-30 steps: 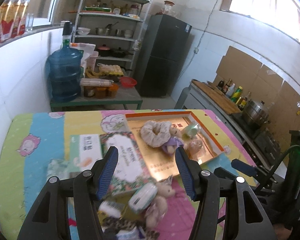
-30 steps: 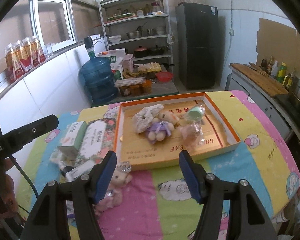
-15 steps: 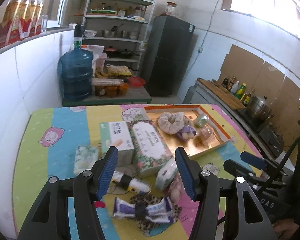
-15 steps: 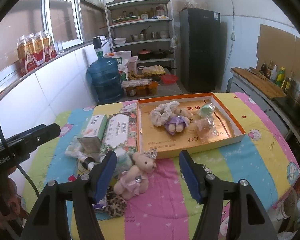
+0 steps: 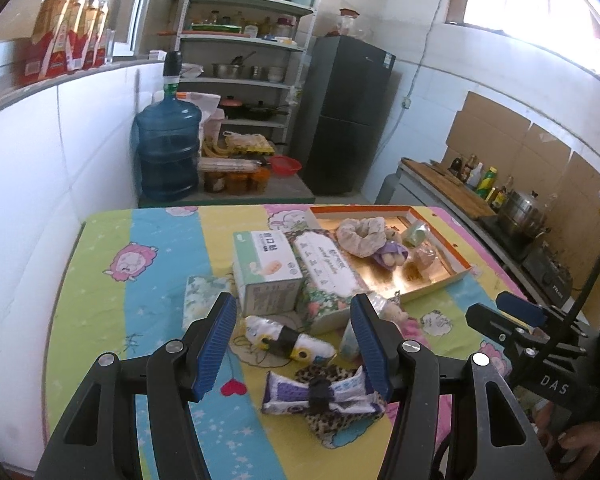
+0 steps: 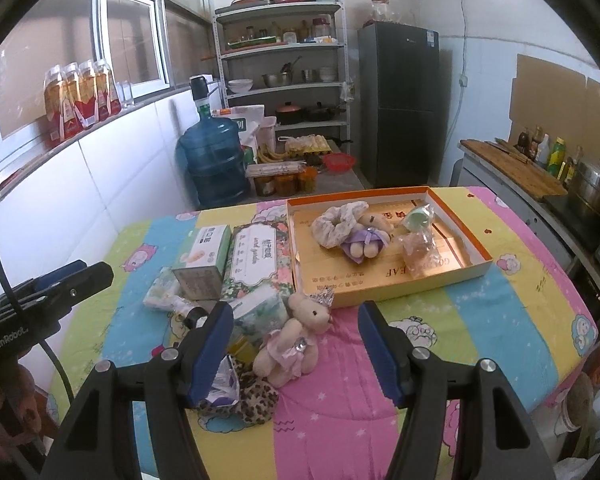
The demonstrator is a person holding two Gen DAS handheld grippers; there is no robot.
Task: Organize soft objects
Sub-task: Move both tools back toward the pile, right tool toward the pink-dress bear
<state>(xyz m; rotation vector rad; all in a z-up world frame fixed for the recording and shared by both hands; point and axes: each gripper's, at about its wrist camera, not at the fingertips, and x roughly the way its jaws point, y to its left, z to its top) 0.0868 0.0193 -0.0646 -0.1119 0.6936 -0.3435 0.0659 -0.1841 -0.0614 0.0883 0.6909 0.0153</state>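
On the colourful tablecloth lies a pink-dressed teddy bear (image 6: 296,340) with a crown, just beyond my open right gripper (image 6: 296,310). A leopard scrunchie (image 5: 332,426) wrapped round white and purple packets sits under my open left gripper (image 5: 293,302), close to its right finger. An orange-rimmed tray (image 6: 400,292) at the back right holds a cream scrunchie (image 6: 332,224), a small purple-dressed bear (image 6: 364,240) and two wrapped items. Neither gripper holds anything. In the left wrist view the pink bear (image 5: 392,312) is partly hidden behind the finger.
A green and white box (image 5: 264,264), a floral tissue pack (image 5: 324,272), smaller tissue packs (image 6: 260,312) and a white pouch with a black band (image 5: 284,338) crowd the table's middle. A water jug (image 6: 216,160), shelves and a fridge stand beyond.
Both grippers have drawn back from the objects toward the table's near edge, so more of the table shows. Their jaws stand as wide as before. No object has moved.
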